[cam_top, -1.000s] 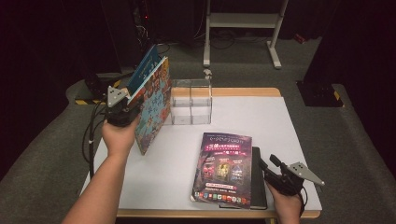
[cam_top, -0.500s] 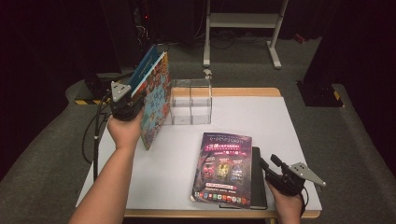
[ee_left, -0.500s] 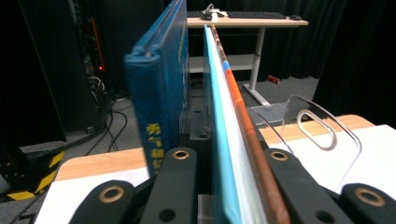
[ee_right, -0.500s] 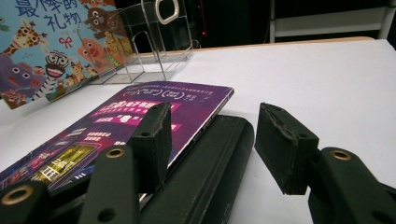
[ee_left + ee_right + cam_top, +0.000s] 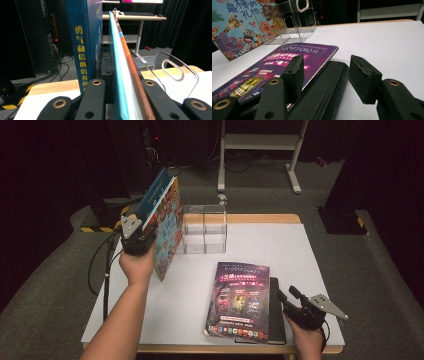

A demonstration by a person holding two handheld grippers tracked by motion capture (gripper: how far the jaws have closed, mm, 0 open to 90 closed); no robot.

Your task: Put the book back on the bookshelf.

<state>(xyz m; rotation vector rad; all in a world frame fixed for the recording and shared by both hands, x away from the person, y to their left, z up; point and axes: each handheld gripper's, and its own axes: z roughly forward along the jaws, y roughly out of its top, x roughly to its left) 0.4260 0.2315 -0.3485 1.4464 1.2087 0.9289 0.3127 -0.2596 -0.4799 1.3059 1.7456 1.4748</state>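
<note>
My left gripper [image 5: 142, 236] is raised at the table's left and shut on the edge of a thin colourful picture book [image 5: 166, 232], which stands tilted with its lower corner on the table. In the left gripper view the left gripper [image 5: 122, 83] clamps that picture book [image 5: 126, 75], and a blue book [image 5: 85, 37] with a Chinese spine stands just outside the left jaw. A clear acrylic holder [image 5: 205, 230] stands just right of the books. My right gripper [image 5: 292, 304] is open at the front right, and in its own view the right gripper [image 5: 328, 67] straddles the edge of a black notebook [image 5: 329, 82].
A purple magazine [image 5: 240, 300] lies flat on the black notebook [image 5: 276, 312] near the front edge. The white tabletop [image 5: 280, 250] is bare at the right and back. A white metal stand [image 5: 260, 142] is on the floor behind the table.
The left gripper has shifted slightly right with the picture book and blue book, closer to the acrylic holder. The right gripper has stayed in place.
</note>
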